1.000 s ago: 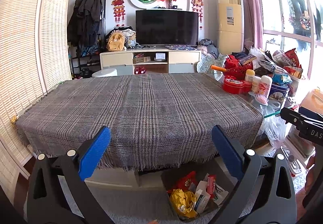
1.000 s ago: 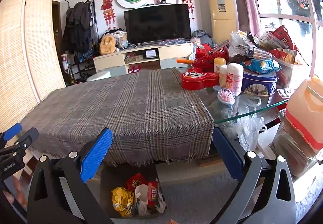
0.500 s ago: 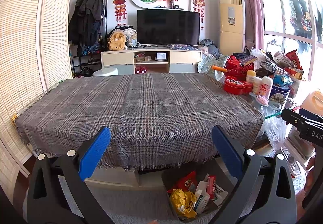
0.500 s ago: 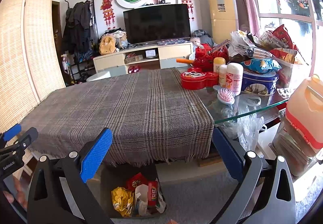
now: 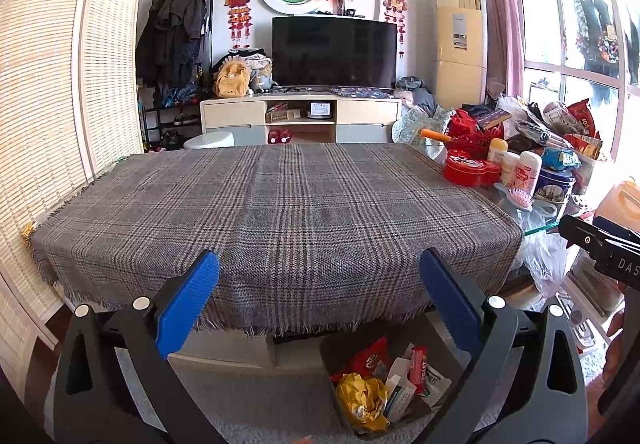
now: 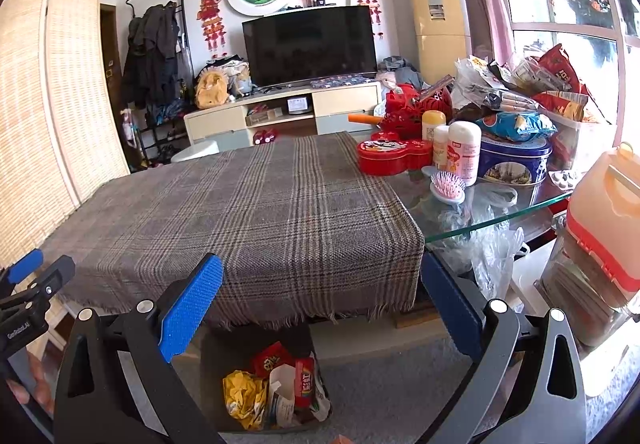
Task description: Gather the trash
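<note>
Below — trash [image 5: 380, 384] between open jaws

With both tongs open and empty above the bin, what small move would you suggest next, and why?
Probably pause and scan. The left tongs and right tongs hold nothing, wrappers already fill the bin, and the plaid cloth shows no loose trash.

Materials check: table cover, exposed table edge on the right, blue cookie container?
Table cover: woven fabric, matte, plaid weave and frayed fringe. Table edge: clear glass, greenish rim, bag visible through it. Blue container: probably printed metal tin, glossy sheen; could be plastic.
</note>
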Motion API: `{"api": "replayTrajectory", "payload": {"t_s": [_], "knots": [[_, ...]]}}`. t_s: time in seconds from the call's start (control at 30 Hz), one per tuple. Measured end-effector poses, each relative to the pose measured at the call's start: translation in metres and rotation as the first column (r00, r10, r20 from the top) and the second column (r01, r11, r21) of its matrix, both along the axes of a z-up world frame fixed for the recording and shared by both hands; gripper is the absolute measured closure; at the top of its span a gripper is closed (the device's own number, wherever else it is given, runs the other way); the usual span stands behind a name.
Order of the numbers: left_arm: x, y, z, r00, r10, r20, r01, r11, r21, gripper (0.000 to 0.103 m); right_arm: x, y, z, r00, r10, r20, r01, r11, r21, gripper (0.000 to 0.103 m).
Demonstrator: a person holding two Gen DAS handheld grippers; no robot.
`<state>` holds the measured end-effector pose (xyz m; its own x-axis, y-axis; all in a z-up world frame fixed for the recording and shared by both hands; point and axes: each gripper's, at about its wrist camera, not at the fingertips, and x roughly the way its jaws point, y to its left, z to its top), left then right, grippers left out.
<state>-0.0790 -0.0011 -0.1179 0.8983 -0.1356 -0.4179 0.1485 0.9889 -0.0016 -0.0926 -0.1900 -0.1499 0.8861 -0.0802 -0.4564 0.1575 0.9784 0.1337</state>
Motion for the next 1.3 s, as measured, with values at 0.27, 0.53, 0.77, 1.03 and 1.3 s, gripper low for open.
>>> {"api": "replayTrajectory", "payload": {"t_s": [0.27, 0.53, 0.77, 1.03, 1.3], "knots": [[-0.001, -0.002, 0.000, 1.000, 0.000, 0.008, 0.000, 1.000, 0.006, 0.008, 0.000, 0.001, 0.000, 1.000, 0.000, 0.000, 0.000, 1.000, -0.003, 0.003], [-0.004, -0.012, 0.002, 0.998, 0.025, 0.049, -0.028, 0.997, 0.069, 0.008, 0.000, 0.002, 0.001, 1.000, -0.001, 0.001, 0.001, 1.000, -0.006, 0.003], [0.002, -0.006, 0.001, 0.999, 0.045, 0.014, -0.046, 0.999, 0.015, 0.008, 0.000, 0.001, 0.001, 1.000, -0.003, -0.002, 0.003, 1.000, -0.003, 0.003], [-0.001, -0.005, 0.001, 0.999, 0.043, 0.030, -0.044, 0.999, 0.022, 0.008, 0.000, 0.001, 0.001, 1.000, -0.002, -0.008, 0.002, 1.000, -0.002, 0.003], [0.007, -0.005, -0.004, 0.998, 0.048, -0.026, -0.047, 0.998, 0.031, 0.008, 0.001, 0.000, -0.001, 1.000, -0.004, -0.013, 0.004, 1.000, 0.000, 0.003]]}}
